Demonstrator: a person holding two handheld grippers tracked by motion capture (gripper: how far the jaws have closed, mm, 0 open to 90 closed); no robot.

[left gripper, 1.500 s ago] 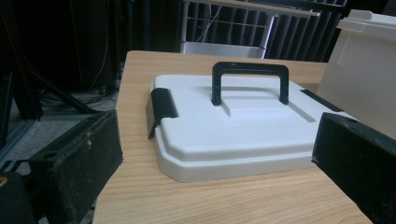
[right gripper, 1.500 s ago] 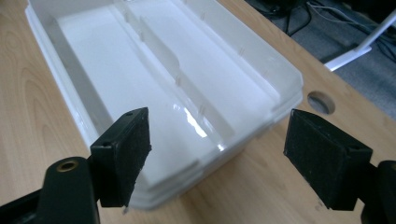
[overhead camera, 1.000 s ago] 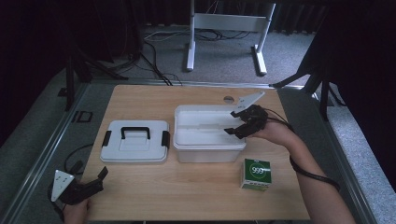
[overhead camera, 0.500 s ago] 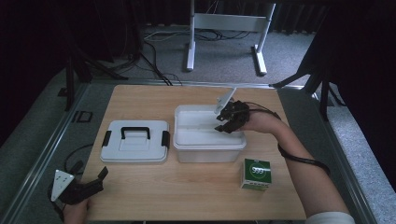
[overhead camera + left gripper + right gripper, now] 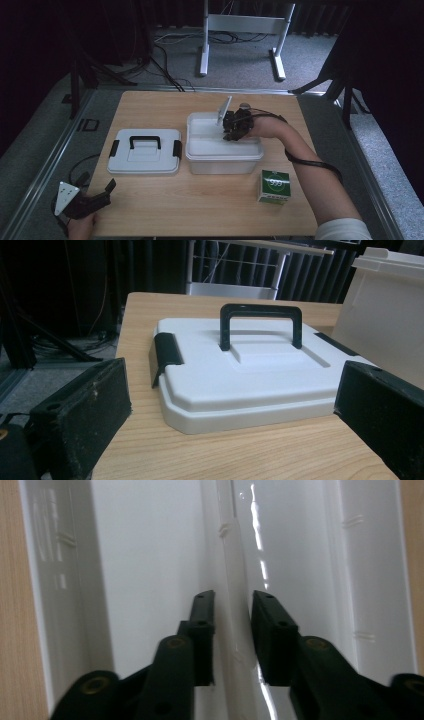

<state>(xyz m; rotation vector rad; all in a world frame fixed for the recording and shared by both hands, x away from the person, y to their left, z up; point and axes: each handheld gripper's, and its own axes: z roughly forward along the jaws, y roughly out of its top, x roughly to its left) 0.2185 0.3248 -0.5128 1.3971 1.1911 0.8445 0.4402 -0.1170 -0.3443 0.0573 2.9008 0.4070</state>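
I'm holding a thin white panel (image 5: 223,110), looks like an insert or divider, in my right gripper (image 5: 235,125), jaws pinched on its edge; in the right gripper view the panel (image 5: 235,605) is running edge-on straight up between the two black jaws, so its long axis is lining up with the direction they point. In the high view the panel is standing nearly upright, tilted a little, over the back half of the open white bin (image 5: 250,152) at table centre. Below the jaws I'm seeing the bin's pale floor and walls (image 5: 65,580), so the panel is sitting directly above the cavity, apart from the floor as far as I can tell. My guess: the next move is straight down into the bin, keeping the panel's plane parallel to the walls; a twist would be catching the rim. My left gripper (image 5: 87,200) is resting at the near-left table corner, jaws wide apart and holding nothing, well away from the bin. Its view is looking at the bin's lid (image 5: 250,375) with a black handle (image 5: 260,322), lying flat just left of the bin. A green box (image 5: 274,186) is sitting near the bin's front right corner. The right hand is clearly the nearer one.
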